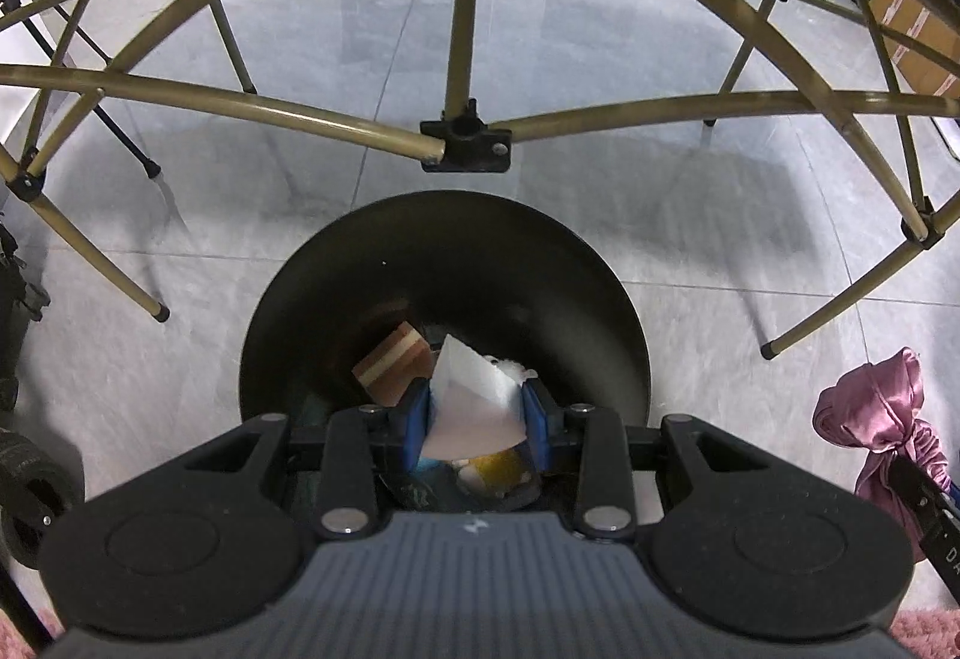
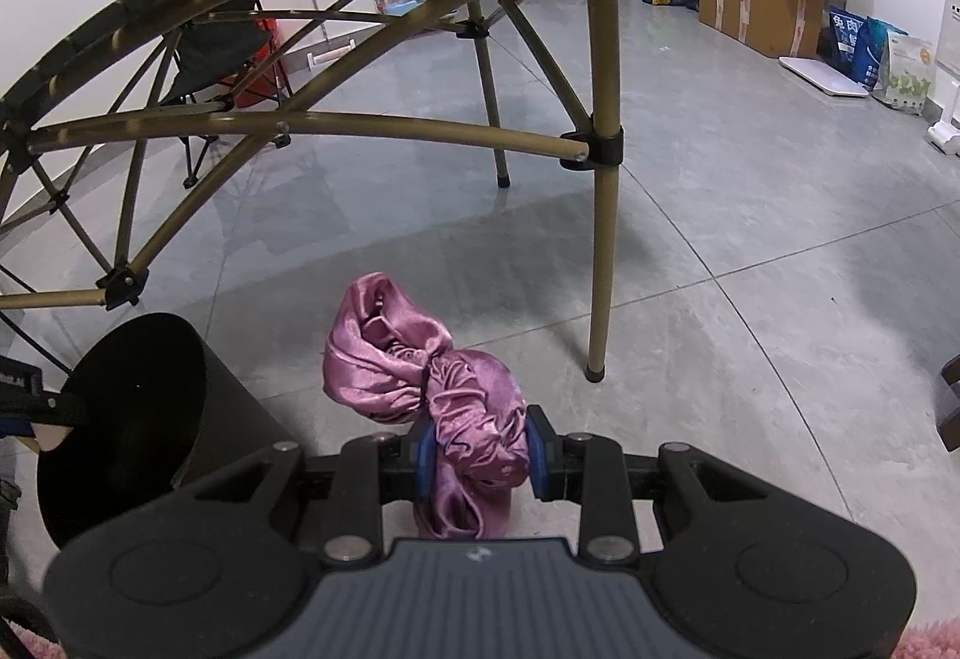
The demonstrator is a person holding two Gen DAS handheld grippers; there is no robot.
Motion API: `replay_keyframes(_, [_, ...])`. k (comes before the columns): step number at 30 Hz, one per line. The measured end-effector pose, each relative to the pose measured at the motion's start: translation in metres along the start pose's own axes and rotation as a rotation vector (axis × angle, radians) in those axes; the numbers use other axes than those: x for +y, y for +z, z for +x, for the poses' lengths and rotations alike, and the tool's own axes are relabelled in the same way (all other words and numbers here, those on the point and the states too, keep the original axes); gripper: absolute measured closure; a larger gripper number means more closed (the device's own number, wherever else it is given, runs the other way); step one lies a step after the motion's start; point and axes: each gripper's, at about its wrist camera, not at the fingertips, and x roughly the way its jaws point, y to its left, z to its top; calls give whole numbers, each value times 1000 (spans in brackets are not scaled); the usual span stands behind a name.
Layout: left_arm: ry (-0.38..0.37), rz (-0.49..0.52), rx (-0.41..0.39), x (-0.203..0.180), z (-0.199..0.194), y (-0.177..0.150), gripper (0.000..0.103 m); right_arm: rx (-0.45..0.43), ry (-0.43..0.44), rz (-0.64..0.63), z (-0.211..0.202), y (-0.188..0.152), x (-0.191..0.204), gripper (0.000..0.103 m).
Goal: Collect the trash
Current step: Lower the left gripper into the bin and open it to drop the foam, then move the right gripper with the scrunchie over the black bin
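1. I took the black bin [image 1: 444,299] as my landmark; it stood on the grey tiled floor [image 1: 300,59] beneath the brass-coloured frame of the folding table [image 1: 462,143].
2. My left claw [image 1: 477,419] hung directly over the bin's mouth, its blue pads [image 1: 417,428] clenched on a piece of white paper [image 1: 471,395].
3. The paper sat squarely between the pads, its pointed upper end sticking out beyond the fingertips and over the inside of the bin.
4. Down inside the bin, beyond the paper, I saw a brown box with a pale stripe [image 1: 393,362], and below the claw something yellow [image 1: 498,470] that I could not identify.
5. My right claw [image 2: 477,455] was off to the right of the bin, over open floor, grasping a bunched pink satin cloth [image 2: 432,377].
6. The cloth was pinched between its blue pads [image 2: 423,458]; most of the bundle bulged forward past the fingertips and a tail hung below them.
7. In the right wrist view the bin [image 2: 138,419] stood at the lower left, with the left claw's paper [image 2: 51,437] just showing at its rim.
8. One table leg [image 2: 603,251] stood on the floor to the right of the bin, beyond the cloth.
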Motion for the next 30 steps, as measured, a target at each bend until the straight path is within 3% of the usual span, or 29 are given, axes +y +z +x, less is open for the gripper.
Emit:
replay_keyframes(10, [3, -1, 16, -2, 5, 1, 68, 2, -5, 2, 2, -1, 0, 74])
replay_keyframes(13, [26, -5, 12, -1, 7, 1, 60, 1, -3, 2, 2, -1, 1, 74])
replay_keyframes(14, [36, -8, 10, -1, 7, 1, 47, 1, -2, 1, 2, -1, 1, 74])
replay_keyframes(15, [48, -15, 11, 0, 8, 0, 23, 0, -1, 1, 1, -1, 0, 74])
replay_keyframes(17, [83, -34, 7, 3, 8, 0, 0, 0, 1, 1, 1, -1, 0, 74])
replay_keyframes(19, [114, -46, 2, 6, 7, 1, 0, 0, -1, -1, 1, -1, 0, 74])
replay_keyframes(30, [113, -46, 35, 9, 10, 0, 0, 5, -2, -13, 1, -1, 2, 74])
